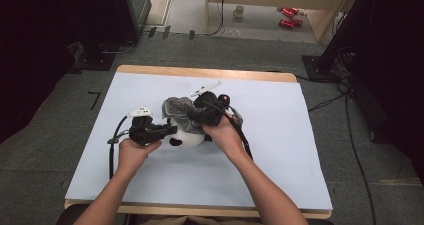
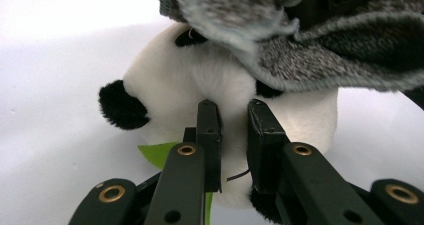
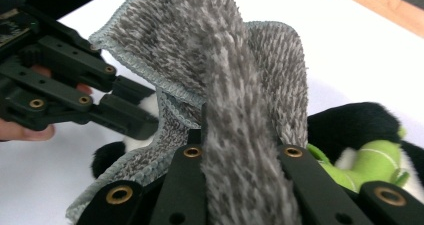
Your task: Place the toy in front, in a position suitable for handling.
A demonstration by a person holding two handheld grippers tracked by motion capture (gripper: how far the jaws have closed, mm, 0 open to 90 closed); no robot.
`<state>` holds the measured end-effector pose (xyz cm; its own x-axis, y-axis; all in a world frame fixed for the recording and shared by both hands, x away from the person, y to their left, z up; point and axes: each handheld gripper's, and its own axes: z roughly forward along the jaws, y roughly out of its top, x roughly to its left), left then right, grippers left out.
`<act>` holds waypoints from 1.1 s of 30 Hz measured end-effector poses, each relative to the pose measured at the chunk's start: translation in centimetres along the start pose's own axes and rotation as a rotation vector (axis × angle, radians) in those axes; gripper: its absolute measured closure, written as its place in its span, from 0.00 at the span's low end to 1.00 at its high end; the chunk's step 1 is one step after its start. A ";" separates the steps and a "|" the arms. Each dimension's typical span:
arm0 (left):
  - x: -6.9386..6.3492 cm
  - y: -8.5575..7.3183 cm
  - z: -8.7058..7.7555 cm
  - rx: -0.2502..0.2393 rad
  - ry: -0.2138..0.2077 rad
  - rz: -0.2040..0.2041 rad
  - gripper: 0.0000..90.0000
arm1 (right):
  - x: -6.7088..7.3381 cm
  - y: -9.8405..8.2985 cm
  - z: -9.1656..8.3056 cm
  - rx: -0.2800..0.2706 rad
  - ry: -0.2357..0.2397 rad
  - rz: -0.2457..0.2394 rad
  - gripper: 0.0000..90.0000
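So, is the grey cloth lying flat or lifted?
Lifted: the right gripper holds the grey cloth up, draped over the panda toy.

One worktop (image 1: pixel 280 150) stands in the high view, carrying one pale sheet (image 1: pixel 300 135) that covers most of its top. On it lies one plush panda (image 1: pixel 189 138), white with black ears and limbs. One grey cloth (image 1: pixel 176 107) is draped over the panda. Two grippers are there, one per hand: the left gripper (image 1: pixel 170 130) and the right gripper (image 1: pixel 199 116). Two hands hold them, the left hand (image 1: pixel 134 151) and the right hand (image 1: pixel 225 135). On the floor beyond the worktop stand one mug (image 1: pixel 239 11) and two red objects (image 1: pixel 290 16), too small to tell.
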<state>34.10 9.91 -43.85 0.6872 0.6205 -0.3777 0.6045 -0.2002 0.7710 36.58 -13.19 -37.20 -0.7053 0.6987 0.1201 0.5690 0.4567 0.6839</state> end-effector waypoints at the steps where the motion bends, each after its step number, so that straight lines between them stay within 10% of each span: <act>1: 0.0 0.0 0.0 0.000 -0.001 -0.001 0.88 | 0.0 0.1 0.0 0.000 -0.011 -0.003 0.92; 11: -0.3 0.0 0.0 -0.002 -0.015 0.011 0.88 | -1.6 0.7 -0.1 -0.012 -0.090 0.022 0.92; 24: 0.4 0.1 -0.1 -0.005 0.012 -0.027 0.89 | 1.8 0.8 -3.0 -0.094 0.047 0.034 0.92; 33: 0.7 0.1 -0.1 -0.003 0.010 -0.065 0.89 | 3.3 -2.2 -0.3 -0.009 0.112 0.050 0.92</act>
<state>34.63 10.41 -43.95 0.6421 0.6398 -0.4222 0.6468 -0.1566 0.7464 32.86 -12.03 -38.11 -0.7192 0.6543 0.2338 0.6014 0.4177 0.6810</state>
